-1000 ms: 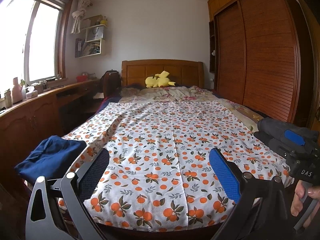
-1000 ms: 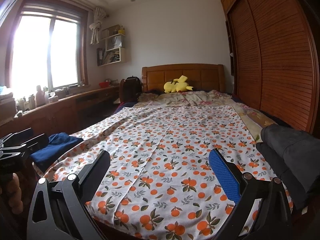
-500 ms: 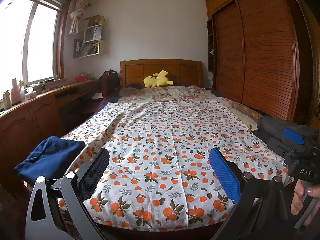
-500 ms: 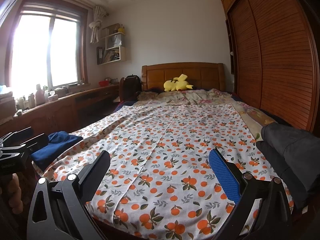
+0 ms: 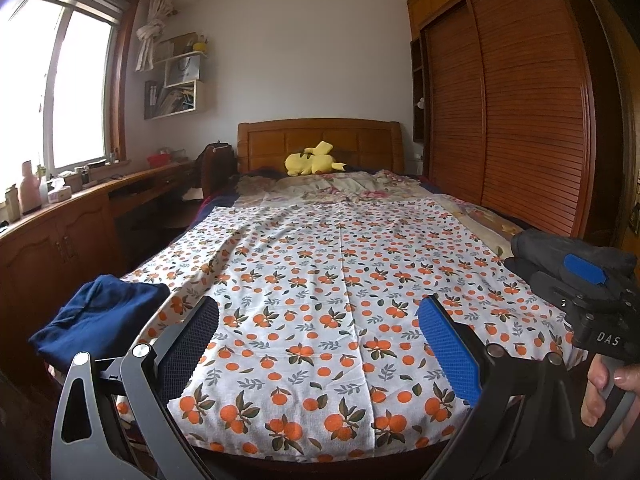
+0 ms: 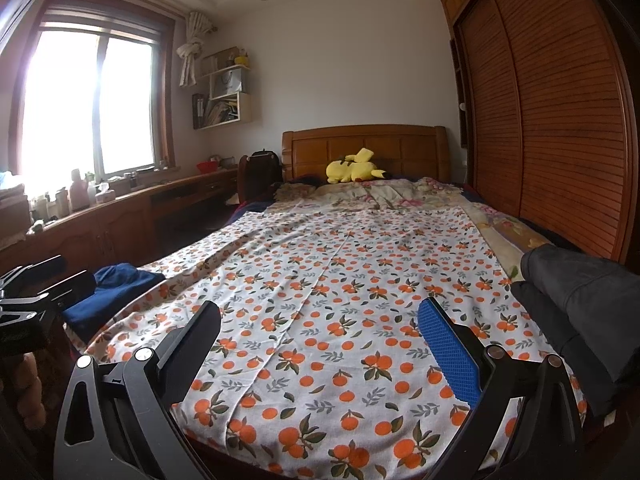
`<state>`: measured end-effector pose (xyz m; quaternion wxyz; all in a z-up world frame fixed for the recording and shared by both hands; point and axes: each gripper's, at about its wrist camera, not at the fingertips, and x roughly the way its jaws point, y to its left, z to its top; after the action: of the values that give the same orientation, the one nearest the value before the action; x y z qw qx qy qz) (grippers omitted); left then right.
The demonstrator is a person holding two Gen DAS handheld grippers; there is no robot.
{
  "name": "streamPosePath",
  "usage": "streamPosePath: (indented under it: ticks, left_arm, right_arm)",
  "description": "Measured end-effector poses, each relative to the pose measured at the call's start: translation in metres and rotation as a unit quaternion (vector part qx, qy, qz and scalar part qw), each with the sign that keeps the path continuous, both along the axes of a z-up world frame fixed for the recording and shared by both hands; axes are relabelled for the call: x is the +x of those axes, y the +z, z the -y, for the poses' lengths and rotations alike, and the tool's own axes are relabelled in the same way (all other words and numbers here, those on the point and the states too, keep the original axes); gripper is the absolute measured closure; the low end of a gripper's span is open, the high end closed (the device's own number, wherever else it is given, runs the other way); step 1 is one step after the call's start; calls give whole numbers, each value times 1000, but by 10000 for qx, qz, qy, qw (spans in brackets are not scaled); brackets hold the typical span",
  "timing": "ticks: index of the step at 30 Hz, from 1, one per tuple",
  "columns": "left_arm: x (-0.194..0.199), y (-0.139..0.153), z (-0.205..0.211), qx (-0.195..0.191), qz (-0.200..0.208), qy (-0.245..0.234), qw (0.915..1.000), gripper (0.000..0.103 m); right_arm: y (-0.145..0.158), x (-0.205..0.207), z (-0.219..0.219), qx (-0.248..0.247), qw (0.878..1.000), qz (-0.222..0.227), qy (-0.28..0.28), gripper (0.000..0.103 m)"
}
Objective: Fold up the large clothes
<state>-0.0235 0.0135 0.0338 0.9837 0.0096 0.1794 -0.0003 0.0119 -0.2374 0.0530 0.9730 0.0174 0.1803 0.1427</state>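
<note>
Little has shifted since the earlier frames: both views have crept slightly upward and toward the bed, garments unmoved. Left gripper (image 5: 318, 338) hovers at the foot of the bed, jaws spread wide, nothing between them; right gripper (image 6: 320, 340) likewise released and empty. White bedsheet printed with oranges and green leaves (image 5: 340, 280) lies flat across the wooden bed, a centre crease running toward 12 o'clock. Crumpled navy-blue garment (image 5: 100, 324) sits at 9 o'clock on the sheet's left edge, just beside the left gripper's left finger. Dark grey folded garment (image 6: 580, 300) rests at 3 o'clock on the right edge. Right gripper's body shows in the left view at 4 o'clock, white lettering "DAS" (image 5: 608, 338) legible, a hand (image 5: 608, 394) around its handle. Yellow plush toy (image 5: 312, 160) at the carved wooden headboard (image 5: 320, 138), 12 o'clock. Slatted brown wardrobe doors (image 5: 520, 120) line the right.
</note>
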Motion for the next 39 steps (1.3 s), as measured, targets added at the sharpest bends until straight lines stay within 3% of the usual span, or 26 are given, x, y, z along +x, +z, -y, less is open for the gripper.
streamPosePath:
  ticks: [39]
  left_arm:
    - [-3, 1, -2, 27, 25, -17, 10000, 2]
  right_arm:
    - [0, 1, 1, 7, 10000, -19, -33, 8]
